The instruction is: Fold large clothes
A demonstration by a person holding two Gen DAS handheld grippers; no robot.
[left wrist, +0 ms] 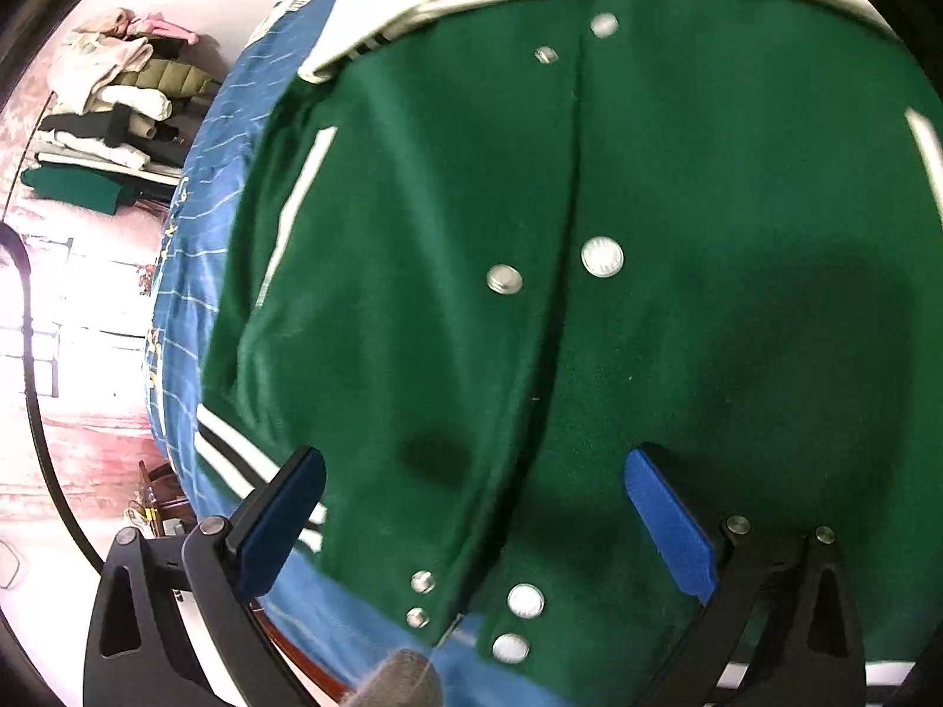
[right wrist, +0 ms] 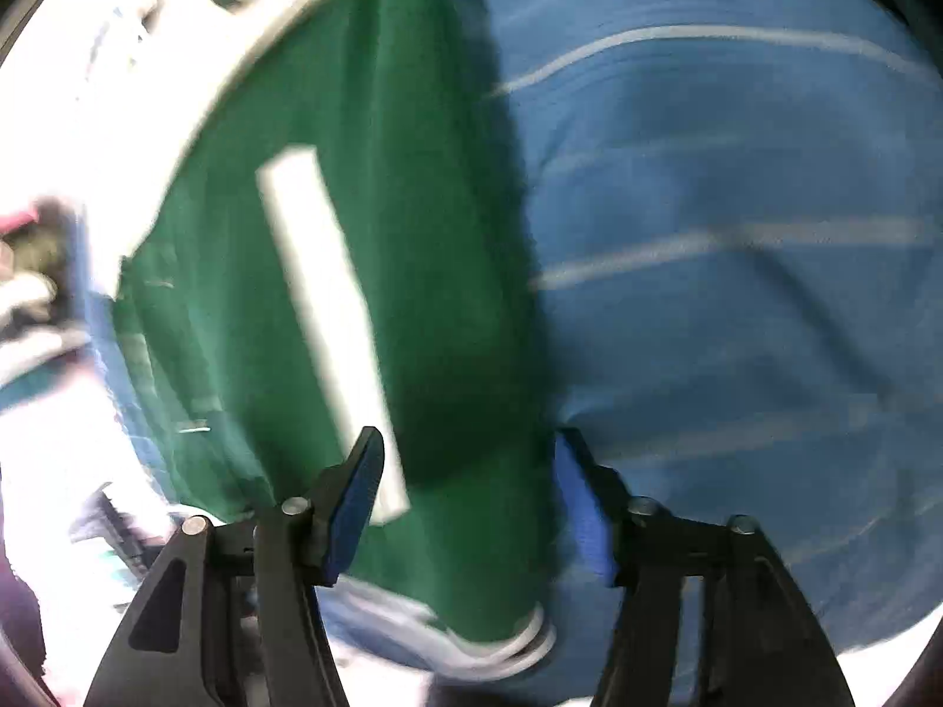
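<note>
My left gripper [left wrist: 474, 506] hangs with jaws spread wide, blue pads [left wrist: 672, 521] facing inward. My right gripper [right wrist: 468, 498] is parted too, a narrower gap, clasping nothing.

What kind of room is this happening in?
Most likely a bedroom at home. A green jacket lies spread on a blue striped bedspread, like a bed, and a pile of folded clothes sits beside it.
</note>
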